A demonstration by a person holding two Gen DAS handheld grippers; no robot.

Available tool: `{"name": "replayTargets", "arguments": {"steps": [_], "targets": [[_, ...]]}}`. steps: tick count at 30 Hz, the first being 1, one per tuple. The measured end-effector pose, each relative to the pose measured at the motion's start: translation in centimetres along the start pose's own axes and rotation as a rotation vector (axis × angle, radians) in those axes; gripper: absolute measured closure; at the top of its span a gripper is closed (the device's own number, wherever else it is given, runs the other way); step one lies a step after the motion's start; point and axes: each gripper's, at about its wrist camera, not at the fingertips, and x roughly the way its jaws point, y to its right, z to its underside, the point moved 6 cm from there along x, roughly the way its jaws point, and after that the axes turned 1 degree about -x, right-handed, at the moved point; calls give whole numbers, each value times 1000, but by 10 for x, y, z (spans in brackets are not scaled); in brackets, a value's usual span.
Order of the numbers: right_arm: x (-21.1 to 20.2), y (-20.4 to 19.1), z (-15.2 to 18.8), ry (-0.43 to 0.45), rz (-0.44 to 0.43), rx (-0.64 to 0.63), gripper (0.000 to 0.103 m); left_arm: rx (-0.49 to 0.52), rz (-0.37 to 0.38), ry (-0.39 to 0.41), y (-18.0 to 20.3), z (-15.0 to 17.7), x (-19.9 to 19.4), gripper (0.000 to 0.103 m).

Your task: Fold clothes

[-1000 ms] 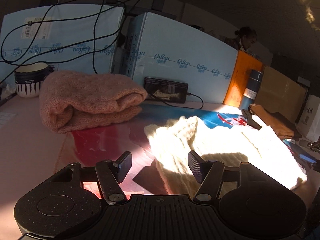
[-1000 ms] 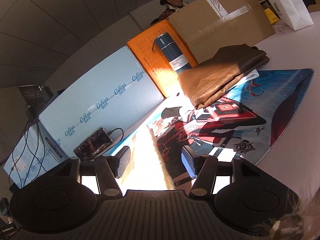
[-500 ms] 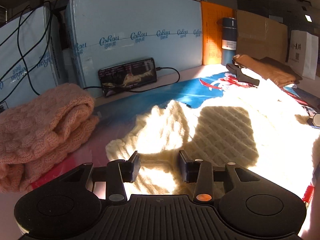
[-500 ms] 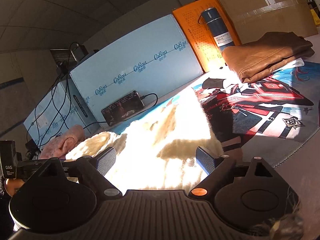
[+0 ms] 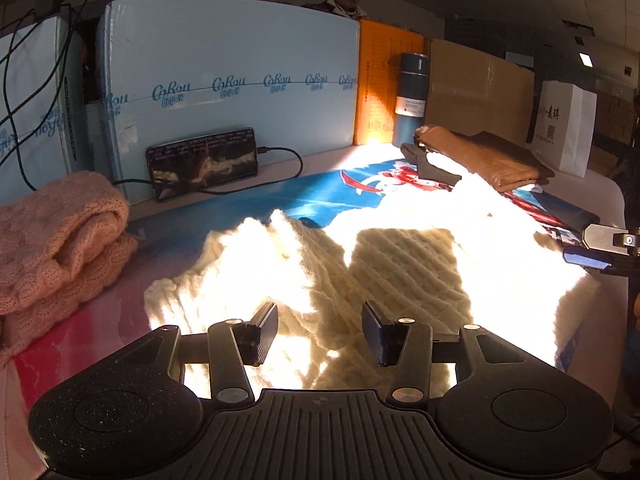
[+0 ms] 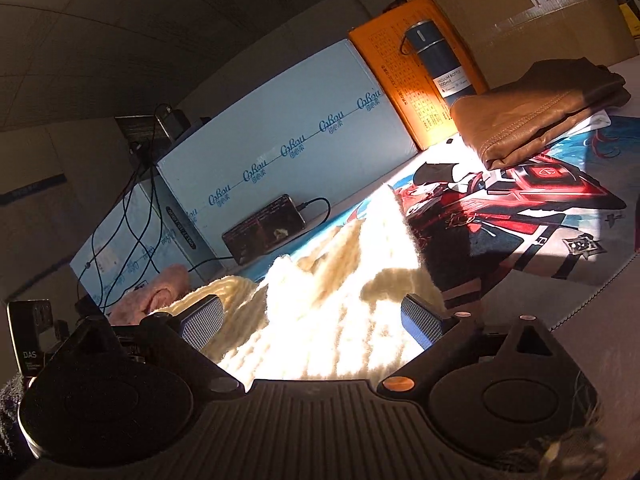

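A cream knitted sweater [image 5: 400, 264] lies crumpled on the printed mat [image 5: 304, 196], lit by strong sun. My left gripper [image 5: 318, 338] is open just above its near edge, fingers straddling a fold. In the right wrist view the same sweater [image 6: 320, 312] fills the space ahead of my right gripper [image 6: 316, 322], which is wide open over the knit. The right gripper's fingertips [image 5: 592, 254] show at the right edge of the left wrist view. A folded pink sweater [image 5: 56, 240] sits at the left. A folded brown garment [image 5: 480, 156] lies at the back right.
Pale blue boxes [image 5: 232, 80] wall the back, with a phone [image 5: 202, 162] on a cable leaning against them. An orange box [image 5: 384, 80], a blue vacuum bottle [image 5: 412, 92], cardboard [image 5: 480, 92] and a white paper bag [image 5: 566, 128] stand behind. A person sits behind the boxes.
Both grippers have swung toward the cream sweater and dropped closer to it. The left jaws narrowed half a second ago and have widened again. The right jaws opened wider.
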Motion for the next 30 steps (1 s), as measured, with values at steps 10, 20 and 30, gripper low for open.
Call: {"name": "replayTargets", "arguments": {"steps": [10, 20, 30], "targets": [[-1, 29, -9, 11, 188, 44, 6, -286, -119, 74, -57, 17, -41, 27], [27, 4, 5, -54, 305, -101, 74, -276, 4, -5, -44, 23, -17, 52], [-4, 16, -24, 83, 227, 91, 85, -118, 107, -89, -14, -25, 43, 36]]}}
